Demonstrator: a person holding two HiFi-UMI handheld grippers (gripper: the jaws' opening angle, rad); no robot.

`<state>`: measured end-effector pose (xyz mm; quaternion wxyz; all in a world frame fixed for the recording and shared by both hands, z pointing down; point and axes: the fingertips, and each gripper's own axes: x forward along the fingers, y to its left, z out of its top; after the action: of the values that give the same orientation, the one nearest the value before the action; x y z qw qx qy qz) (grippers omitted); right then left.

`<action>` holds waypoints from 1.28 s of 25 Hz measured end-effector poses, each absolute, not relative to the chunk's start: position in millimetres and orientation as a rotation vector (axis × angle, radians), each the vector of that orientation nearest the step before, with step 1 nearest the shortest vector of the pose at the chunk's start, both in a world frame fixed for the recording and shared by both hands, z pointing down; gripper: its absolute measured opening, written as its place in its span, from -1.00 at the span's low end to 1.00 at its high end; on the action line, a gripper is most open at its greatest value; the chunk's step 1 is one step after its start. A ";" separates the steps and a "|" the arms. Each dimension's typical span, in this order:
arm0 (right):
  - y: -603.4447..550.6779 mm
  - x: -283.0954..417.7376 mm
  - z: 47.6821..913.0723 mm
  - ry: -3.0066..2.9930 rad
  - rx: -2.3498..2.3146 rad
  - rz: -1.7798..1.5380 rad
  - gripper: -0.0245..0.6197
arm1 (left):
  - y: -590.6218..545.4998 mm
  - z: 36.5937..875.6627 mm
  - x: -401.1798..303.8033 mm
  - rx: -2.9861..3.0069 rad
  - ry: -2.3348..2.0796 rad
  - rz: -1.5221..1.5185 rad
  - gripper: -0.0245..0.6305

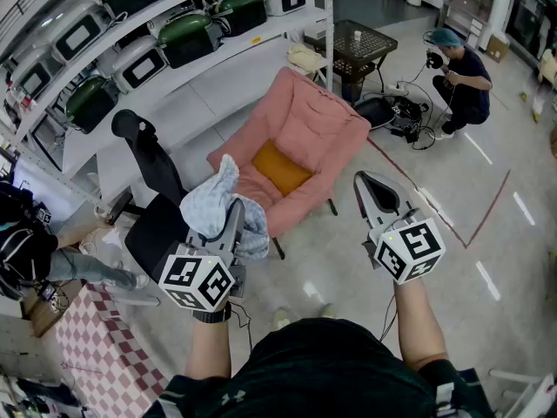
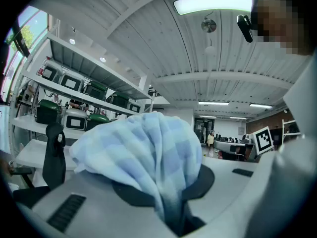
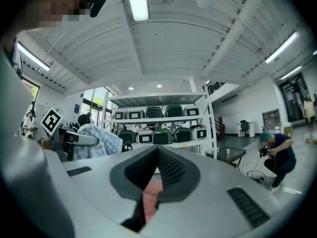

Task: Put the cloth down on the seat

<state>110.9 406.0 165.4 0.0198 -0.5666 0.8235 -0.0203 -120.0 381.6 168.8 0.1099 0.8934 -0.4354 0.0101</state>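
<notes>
**A:** Blue-and-white checked cloth (image 1: 218,205) is bunched in our left claw (image 1: 233,220). Its jaws are pinched narrow on a fold and the rest billows above them. It hangs in the air to the left of the pink chair (image 1: 305,129), not yet over its seat.

**B:** Our right claw (image 1: 376,192) is closed on nothing, off the chair's right front side. We leave it out of the way.

**A:** Agreed. We'd carry the cloth across until it is over the seat, in front of the orange cushion (image 1: 280,168). Then we lower it until the loose part rests on the padding, and only then part the jaws.

**B:** If we open too high, it may drift off the front edge. The black office chair (image 1: 152,168) stands just left of the pink chair, and we can't tell from here whether that seat is the one meant.

**A:** Either way, we lower first, release last, then draw back level so no fold snags.
</notes>
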 end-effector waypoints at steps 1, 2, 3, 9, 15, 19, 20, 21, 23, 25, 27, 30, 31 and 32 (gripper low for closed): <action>405.4 111.1 165.1 2.557 -1.758 -0.063 -0.91 | 381.3 168.4 -119.5 2.625 -1.280 0.030 -0.68; 405.0 111.4 164.9 2.559 -1.758 -0.062 -0.91 | 381.1 168.0 -118.9 2.624 -1.281 0.031 -0.68; 404.7 111.8 165.2 2.561 -1.757 -0.062 -0.91 | 381.0 168.0 -118.2 2.623 -1.282 0.032 -0.68; 407.5 117.8 171.9 2.566 -1.755 -0.062 -0.91 | 385.1 171.7 -110.1 2.626 -1.286 0.041 -0.68; 409.1 123.8 174.8 2.589 -1.719 -0.080 -0.91 | 387.1 173.1 -100.1 2.626 -1.296 0.052 -0.68; 413.2 134.6 179.6 2.596 -1.695 -0.080 -0.91 | 387.2 181.3 -86.4 2.623 -1.298 0.070 -0.68; 413.7 138.2 180.2 2.597 -1.690 -0.083 -0.91 | 386.0 184.0 -82.9 2.622 -1.300 0.083 -0.68; 414.1 142.1 181.1 2.597 -1.686 -0.087 -0.91 | 384.6 187.0 -79.4 2.622 -1.304 0.098 -0.68; 415.2 150.6 183.4 2.594 -1.680 -0.100 -0.91 | 381.9 194.3 -72.8 2.618 -1.313 0.131 -0.68; 414.1 159.7 186.2 2.587 -1.677 -0.117 -0.91 | 378.4 202.3 -65.5 2.612 -1.315 0.161 -0.68; 408.5 168.3 191.3 2.578 -1.679 -0.130 -0.91 | 370.4 210.6 -58.0 2.612 -1.309 0.184 -0.68; 399.8 172.7 200.0 2.574 -1.679 -0.146 -0.91 | 356.1 224.6 -53.1 2.608 -1.298 0.216 -0.68; 397.1 172.9 202.4 2.576 -1.679 -0.155 -0.91 | 351.6 229.6 -53.0 2.602 -1.297 0.226 -0.68; 393.7 173.3 205.1 2.579 -1.681 -0.164 -0.91 | 346.5 234.8 -53.1 2.595 -1.296 0.236 -0.68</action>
<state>173.3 393.7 205.1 0.0291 -0.5450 0.8362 -0.0533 -53.1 346.5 234.8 0.1153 0.8857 -0.4424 0.0804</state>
